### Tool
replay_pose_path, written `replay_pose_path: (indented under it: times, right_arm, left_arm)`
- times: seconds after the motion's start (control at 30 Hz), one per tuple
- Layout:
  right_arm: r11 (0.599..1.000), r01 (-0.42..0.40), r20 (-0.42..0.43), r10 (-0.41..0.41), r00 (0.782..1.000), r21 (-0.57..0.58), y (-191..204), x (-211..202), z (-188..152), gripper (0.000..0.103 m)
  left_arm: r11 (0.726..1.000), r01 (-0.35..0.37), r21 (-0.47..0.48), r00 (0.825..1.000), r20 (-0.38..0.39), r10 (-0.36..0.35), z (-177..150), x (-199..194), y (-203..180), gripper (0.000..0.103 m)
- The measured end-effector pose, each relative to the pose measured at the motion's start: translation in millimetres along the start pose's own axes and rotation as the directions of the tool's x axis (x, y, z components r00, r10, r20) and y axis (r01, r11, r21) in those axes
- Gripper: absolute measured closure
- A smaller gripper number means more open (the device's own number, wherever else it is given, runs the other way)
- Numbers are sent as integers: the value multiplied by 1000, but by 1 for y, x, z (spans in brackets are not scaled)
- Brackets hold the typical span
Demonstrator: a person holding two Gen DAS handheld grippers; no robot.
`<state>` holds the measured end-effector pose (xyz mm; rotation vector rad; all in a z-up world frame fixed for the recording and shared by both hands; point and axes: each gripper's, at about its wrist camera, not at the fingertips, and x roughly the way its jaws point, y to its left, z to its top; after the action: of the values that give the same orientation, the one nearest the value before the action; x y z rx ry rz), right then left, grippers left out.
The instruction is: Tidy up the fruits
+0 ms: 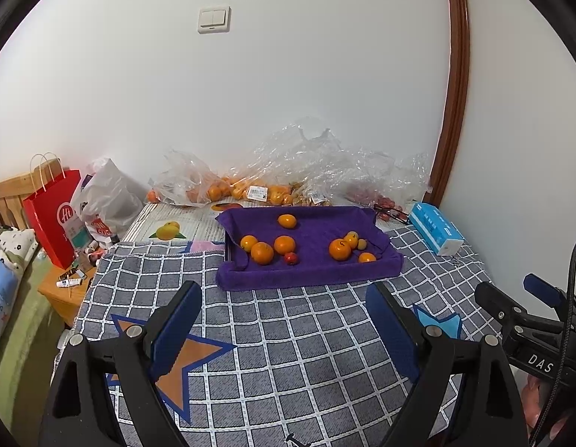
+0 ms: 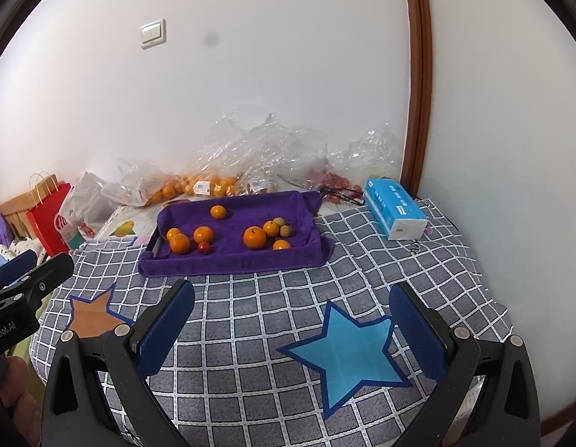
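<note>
Grippers idle over my checked cloth: left gripper jaws spread, nothing between; right gripper likewise. Fruits sit far ahead in the purple-lined tray, oranges clustered left and right, one small red fruit near the left group.

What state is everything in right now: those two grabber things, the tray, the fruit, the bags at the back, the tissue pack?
Left gripper: open, holding nothing.
Right gripper: open, holding nothing.
Tray: lined with a purple towel, flat on the checked cloth.
Oranges: loose in the tray, in two groups.
Small red fruit: loose in the tray, beside the left group.
Plastic bags: crumpled, some holding fruit.
Tissue pack: lying flat.
</note>
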<state>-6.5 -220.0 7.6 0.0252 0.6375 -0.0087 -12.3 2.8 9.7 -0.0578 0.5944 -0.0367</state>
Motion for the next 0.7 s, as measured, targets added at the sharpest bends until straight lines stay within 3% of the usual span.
replay_pose_path:
  times: [0.7]
  right_arm:
    - [1000,-3,0,3,1000,-3,0,0,-1,0]
  left_arm:
    - [1000,5,-4,1000,-3,-5,2,1,0,14]
